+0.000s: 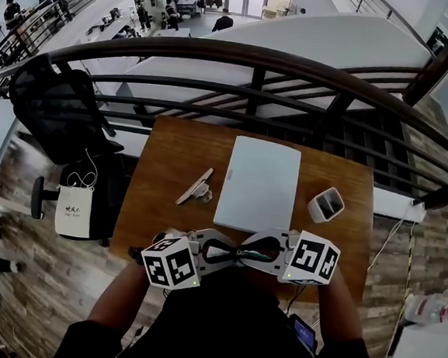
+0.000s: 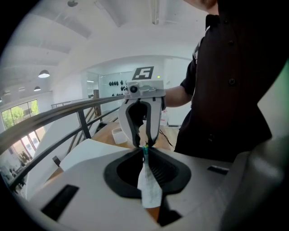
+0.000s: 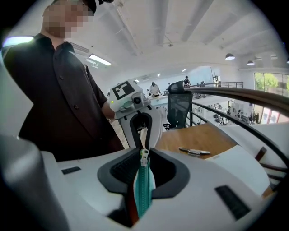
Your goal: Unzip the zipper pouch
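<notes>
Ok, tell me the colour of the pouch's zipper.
The zipper is teal, clearest in the right gripper view.

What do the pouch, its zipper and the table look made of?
Pouch: thin white cloth or coated fabric, matte; it bends limply between the jaws. Zipper: teal woven tape with fine ribbed teeth; pale glossy pull, metal or plastic unclear. Table: wood or wood veneer, brown, smooth, matte.

On the table (image 1: 171,154) a flat panel (image 1: 259,184) lies between a small tool (image 1: 195,187), left, and a small box (image 1: 326,204), right; the zipper pouch (image 3: 142,189) is before them.
</notes>
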`<state>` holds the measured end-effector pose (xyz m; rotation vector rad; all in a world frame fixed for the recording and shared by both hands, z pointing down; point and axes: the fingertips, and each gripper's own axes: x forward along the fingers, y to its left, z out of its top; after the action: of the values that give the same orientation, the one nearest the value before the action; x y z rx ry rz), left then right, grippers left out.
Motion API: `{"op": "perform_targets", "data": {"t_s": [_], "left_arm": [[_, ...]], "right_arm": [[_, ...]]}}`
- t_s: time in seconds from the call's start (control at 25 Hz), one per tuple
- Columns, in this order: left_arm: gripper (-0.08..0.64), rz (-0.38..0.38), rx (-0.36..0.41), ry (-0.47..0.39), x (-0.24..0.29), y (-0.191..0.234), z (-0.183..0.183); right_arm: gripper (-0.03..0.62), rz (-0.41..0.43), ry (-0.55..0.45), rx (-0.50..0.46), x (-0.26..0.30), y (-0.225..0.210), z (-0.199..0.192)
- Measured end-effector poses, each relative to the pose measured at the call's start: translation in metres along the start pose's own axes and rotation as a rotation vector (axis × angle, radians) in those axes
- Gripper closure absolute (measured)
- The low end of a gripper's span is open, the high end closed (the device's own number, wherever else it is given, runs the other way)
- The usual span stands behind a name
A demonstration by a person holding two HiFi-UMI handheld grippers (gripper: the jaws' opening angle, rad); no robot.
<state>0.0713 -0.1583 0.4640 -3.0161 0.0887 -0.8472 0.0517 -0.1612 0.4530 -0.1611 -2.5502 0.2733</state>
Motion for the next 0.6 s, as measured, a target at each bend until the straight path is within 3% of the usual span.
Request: {"op": "perform_targets", "data": {"t_s": [0.12,0.24,0.4,0.6], "left_arm": [[0.514,0.006,-0.013,0.015,0.003,0.001,-0.006],[0.514,0.018,-0.087,-0.059,-0.001,0.006,-0.002],[0.514,0.037,-0.173,-0.178,-0.012,0.014,0.010],[0.514,0.051,-0.170,-0.211,-0.019,0.019,0.018]], "right_arm": [[0.535,-0.027,0.031,-0.039,0.003,0.000,-0.004],[0.541,-0.067,0.007,-0.073,-0.001,-0.002,0.001],[0.545,-0.114,-0.106,-0.091,-0.011,-0.006,0.017],[0.546,-0.149,-0.202,-0.080,-0.019,-0.008,0.028]]}}
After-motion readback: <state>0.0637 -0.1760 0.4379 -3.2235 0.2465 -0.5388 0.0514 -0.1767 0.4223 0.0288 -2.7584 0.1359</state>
